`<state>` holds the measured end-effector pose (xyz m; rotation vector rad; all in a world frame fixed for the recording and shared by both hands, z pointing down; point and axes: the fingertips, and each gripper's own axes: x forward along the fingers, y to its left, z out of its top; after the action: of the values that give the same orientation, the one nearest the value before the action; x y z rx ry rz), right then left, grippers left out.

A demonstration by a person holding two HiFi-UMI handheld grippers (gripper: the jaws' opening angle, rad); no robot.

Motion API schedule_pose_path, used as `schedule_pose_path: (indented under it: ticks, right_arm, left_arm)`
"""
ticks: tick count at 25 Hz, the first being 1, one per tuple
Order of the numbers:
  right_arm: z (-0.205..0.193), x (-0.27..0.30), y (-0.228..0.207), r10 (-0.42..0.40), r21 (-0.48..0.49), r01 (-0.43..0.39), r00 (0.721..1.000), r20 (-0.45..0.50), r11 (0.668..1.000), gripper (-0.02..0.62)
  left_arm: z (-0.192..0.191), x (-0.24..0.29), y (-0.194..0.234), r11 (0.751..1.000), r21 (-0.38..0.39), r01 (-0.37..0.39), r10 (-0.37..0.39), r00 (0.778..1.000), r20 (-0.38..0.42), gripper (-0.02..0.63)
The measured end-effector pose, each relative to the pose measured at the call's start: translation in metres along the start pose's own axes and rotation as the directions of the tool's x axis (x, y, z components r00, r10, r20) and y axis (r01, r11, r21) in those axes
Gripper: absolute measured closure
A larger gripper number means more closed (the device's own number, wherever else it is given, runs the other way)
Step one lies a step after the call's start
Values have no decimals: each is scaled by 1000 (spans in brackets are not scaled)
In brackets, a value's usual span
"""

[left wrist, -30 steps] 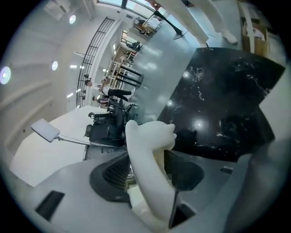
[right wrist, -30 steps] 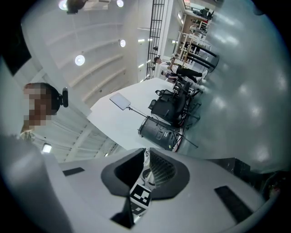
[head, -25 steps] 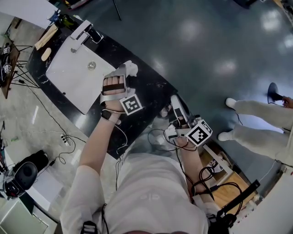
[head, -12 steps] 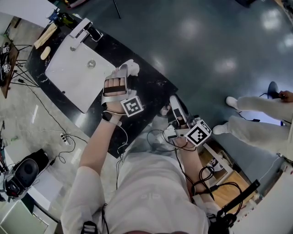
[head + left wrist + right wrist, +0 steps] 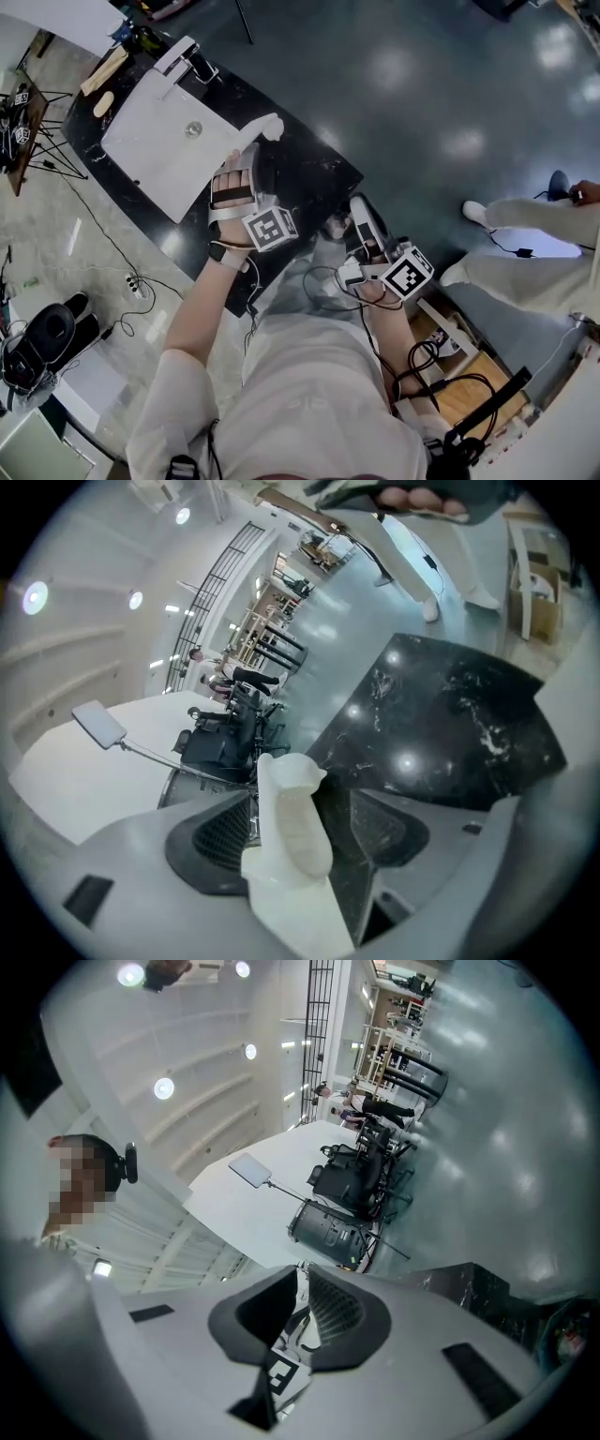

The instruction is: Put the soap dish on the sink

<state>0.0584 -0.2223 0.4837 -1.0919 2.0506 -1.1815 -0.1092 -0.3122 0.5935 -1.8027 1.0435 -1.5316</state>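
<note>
Soap dish (image 5: 291,829) lies lengthwise between left tongs (image 5: 302,795), just opened wide, pointing away; right tongs (image 5: 302,1285) pressed together.

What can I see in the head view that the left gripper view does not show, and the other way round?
Only the head view shows the white sink, its faucet and the right gripper. Only the left gripper view shows the soap dish standing between the jaws of the left gripper, which have just been opening. Both show the soap dish and the black counter.
</note>
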Motion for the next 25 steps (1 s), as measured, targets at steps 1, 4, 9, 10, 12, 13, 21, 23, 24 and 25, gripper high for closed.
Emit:
schedule_pose_path:
  ticks: [1, 4, 9, 10, 12, 13, 21, 23, 24, 25]
  right_arm:
    - [0, -3, 3, 4, -1, -4, 1000, 2, 1000, 541]
    - [0, -15, 13, 13, -4, -13, 1000, 12, 1000, 541]
    - [4, -43, 35, 39, -25, -38, 999, 37, 999, 541]
    - [5, -50, 40, 43, -27, -42, 998, 44, 999, 541]
    - [8, -64, 49, 51, -30, -49, 997, 60, 998, 541]
    - [10, -70, 54, 56, -32, -54, 996, 69, 998, 541]
    - [25, -127, 97, 109, -54, -102, 984, 142, 993, 541]
    - [29, -141, 108, 119, -67, -109, 980, 158, 992, 541]
    - [31, -148, 114, 125, -75, -114, 978, 165, 991, 541]
    - [34, -155, 119, 131, -85, -118, 976, 172, 989, 541]
  left_arm:
    - [1, -7, -2, 999, -39, 9, -9, 1000, 15, 288]
    - [9, -33, 0, 983, -174, 54, -44, 997, 61, 289]
    - [34, -89, 6, 905, -402, 138, -71, 982, 177, 290]
    - [40, -101, 7, 872, -459, 171, -80, 974, 211, 288]
    - [55, -127, 9, 781, -571, 253, -98, 953, 288, 290]
    - [62, -140, 11, 730, -617, 295, -102, 939, 328, 290]
    - [132, -251, 17, 307, -693, 653, -55, 739, 672, 290]
    - [148, -277, 22, 218, -650, 728, -8, 667, 745, 290]
    - [156, -289, 25, 159, -618, 770, 20, 623, 782, 291]
    - [164, -300, 28, 100, -581, 807, 49, 580, 813, 291]
